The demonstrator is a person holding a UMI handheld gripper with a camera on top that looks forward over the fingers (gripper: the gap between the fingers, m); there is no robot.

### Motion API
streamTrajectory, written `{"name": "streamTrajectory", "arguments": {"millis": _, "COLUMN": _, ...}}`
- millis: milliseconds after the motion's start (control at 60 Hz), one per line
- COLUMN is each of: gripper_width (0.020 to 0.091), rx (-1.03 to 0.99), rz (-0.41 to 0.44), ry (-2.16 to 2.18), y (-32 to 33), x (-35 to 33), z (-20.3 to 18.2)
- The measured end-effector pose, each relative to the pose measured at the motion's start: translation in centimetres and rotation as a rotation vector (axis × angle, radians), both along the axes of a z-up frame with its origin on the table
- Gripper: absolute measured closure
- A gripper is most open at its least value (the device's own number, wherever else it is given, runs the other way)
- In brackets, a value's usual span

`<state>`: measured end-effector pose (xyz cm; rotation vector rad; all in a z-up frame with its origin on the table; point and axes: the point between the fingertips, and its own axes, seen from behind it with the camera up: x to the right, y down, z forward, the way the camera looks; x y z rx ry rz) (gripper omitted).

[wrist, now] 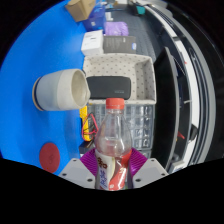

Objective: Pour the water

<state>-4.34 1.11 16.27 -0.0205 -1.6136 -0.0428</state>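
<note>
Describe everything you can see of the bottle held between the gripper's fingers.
The bottle is clear plastic with an orange-red cap and a red label low on its body. It stands roughly upright, clamped between the gripper fingers' purple pads, above a blue surface. A white cup lies sideways just beyond it, and a white basket behind.

Blue tabletop (pixel 35 55) — white basket (pixel 120 77), boxes (pixel 100 38) beyond.

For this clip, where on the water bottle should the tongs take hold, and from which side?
Probably where the tongs sit now: on the bottle's labelled body, below the red cap, from the side opposite the white cup. The body is tall and narrow, fits between the fingers, and this leaves the neck free to tip toward the cup.
</note>
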Motion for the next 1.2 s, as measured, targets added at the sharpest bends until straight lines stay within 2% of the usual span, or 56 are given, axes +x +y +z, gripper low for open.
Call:
{"name": "streamTrajectory", "arguments": {"millis": 367, "gripper_width": 0.0731, "rx": 0.497, "rz": 0.026, "ry": 0.069, "y": -2.8, "x": -0.1, "z": 1.1}}
{"name": "streamTrajectory", "arguments": {"millis": 533, "gripper_width": 0.0732, "rx": 0.571, "rz": 0.03, "ry": 0.077, "y": -3.4, "x": -0.3, "z": 1.4}}
{"name": "streamTrajectory", "arguments": {"millis": 650, "gripper_width": 0.0733, "rx": 0.539, "rz": 0.024, "ry": 0.058, "y": -3.2, "x": -0.2, "z": 1.0}}
{"name": "streamTrajectory", "arguments": {"millis": 767, "gripper_width": 0.0732, "rx": 0.394, "rz": 0.015, "ry": 0.061, "y": -2.8, "x": -0.3, "z": 1.3}}
{"name": "streamTrajectory", "arguments": {"millis": 967, "gripper_width": 0.0729, "rx": -0.054, "rz": -0.002, "ry": 0.064, "y": -1.6, "x": 0.2, "z": 2.8}}
{"name": "streamTrajectory", "arguments": {"millis": 1200, "gripper_width": 0.073, "rx": -0.809, "rz": 0.001, "ry": -0.011, "y": 0.2, "x": 0.3, "z": 2.3}}
